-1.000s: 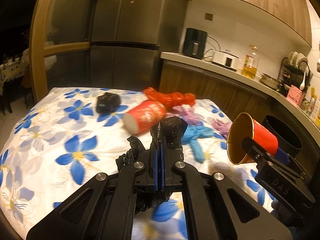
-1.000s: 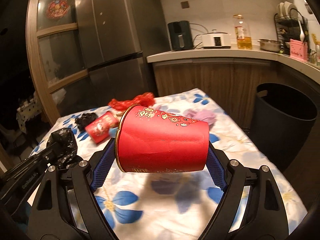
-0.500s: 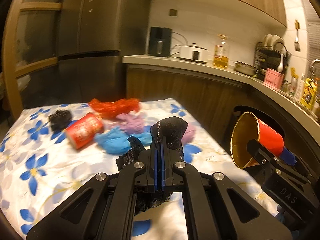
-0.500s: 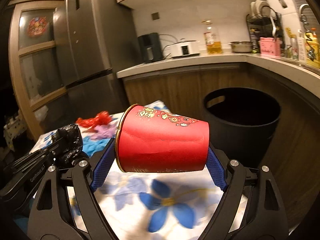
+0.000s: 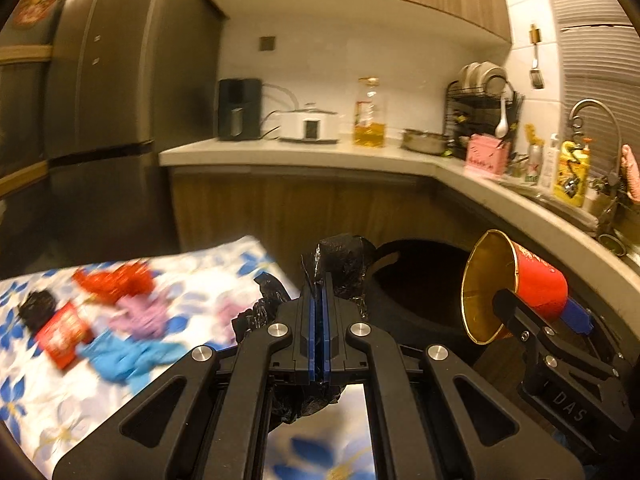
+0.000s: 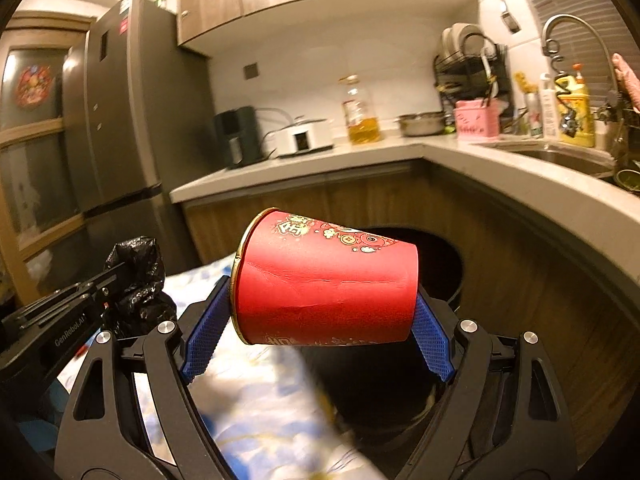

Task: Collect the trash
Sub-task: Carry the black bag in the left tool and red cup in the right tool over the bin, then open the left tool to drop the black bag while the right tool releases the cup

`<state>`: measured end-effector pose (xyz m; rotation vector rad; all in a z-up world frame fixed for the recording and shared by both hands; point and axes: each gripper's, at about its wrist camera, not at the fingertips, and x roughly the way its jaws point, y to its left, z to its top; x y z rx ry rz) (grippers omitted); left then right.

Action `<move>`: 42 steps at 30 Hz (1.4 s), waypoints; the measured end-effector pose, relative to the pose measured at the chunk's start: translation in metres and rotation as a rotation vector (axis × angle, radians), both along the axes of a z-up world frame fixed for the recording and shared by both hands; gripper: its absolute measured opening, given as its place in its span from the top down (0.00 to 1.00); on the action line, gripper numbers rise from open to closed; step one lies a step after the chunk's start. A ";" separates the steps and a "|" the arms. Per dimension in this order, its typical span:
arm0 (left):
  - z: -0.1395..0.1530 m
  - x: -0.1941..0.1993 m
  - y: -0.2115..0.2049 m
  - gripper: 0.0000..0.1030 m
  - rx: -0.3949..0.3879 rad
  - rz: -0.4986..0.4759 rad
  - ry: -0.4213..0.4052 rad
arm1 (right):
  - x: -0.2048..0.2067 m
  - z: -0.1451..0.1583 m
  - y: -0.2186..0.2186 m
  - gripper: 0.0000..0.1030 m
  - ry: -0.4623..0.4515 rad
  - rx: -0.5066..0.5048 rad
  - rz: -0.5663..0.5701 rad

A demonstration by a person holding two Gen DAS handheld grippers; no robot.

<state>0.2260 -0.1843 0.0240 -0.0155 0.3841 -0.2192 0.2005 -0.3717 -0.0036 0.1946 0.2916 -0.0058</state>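
Note:
My left gripper (image 5: 319, 292) is shut on a crumpled black plastic bag (image 5: 342, 258), held in the air over the table's right edge. My right gripper (image 6: 320, 312) is shut on a red paper cup (image 6: 326, 284) lying sideways between the blue pads; the cup also shows in the left wrist view (image 5: 516, 284). A black trash bin (image 6: 448, 256) stands just beyond both grippers, below the counter; it also shows in the left wrist view (image 5: 416, 284). The left gripper and its bag (image 6: 138, 276) show at the left of the right wrist view.
On the flowered tablecloth (image 5: 40, 400) lie a second red cup (image 5: 64, 332), a blue glove (image 5: 120, 356), purple gloves (image 5: 140, 312), red plastic (image 5: 116, 280) and a black wad (image 5: 38, 306). A wooden counter (image 5: 320, 156) with appliances runs behind the bin; a fridge (image 5: 100, 120) stands at left.
Both grippers have swung right, away from the table and toward the bin, each keeping its load. The bin now lies directly ahead and closer.

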 end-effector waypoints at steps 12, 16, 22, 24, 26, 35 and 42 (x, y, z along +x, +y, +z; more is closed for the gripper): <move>0.007 0.053 -0.077 0.98 -0.045 -0.161 -0.020 | 0.043 0.007 -0.065 0.20 -0.020 -0.002 -0.073; 0.002 0.069 -0.087 0.98 -0.081 -0.219 -0.010 | 0.057 0.007 -0.075 0.20 -0.013 -0.007 -0.079; -0.007 0.086 -0.098 0.98 -0.096 -0.260 0.011 | 0.072 0.003 -0.084 0.20 0.000 -0.009 -0.087; -0.010 0.089 -0.099 0.98 -0.093 -0.263 0.015 | 0.076 0.001 -0.083 0.20 0.006 -0.010 -0.083; -0.013 0.092 -0.097 0.90 -0.102 -0.270 0.028 | 0.079 -0.001 -0.083 0.20 0.012 -0.012 -0.077; -0.016 0.100 -0.079 0.47 -0.158 -0.234 0.056 | 0.094 -0.012 -0.080 0.19 0.056 -0.020 -0.065; -0.018 0.088 -0.050 0.22 -0.172 -0.144 0.051 | 0.092 -0.016 -0.080 0.16 0.076 -0.019 -0.074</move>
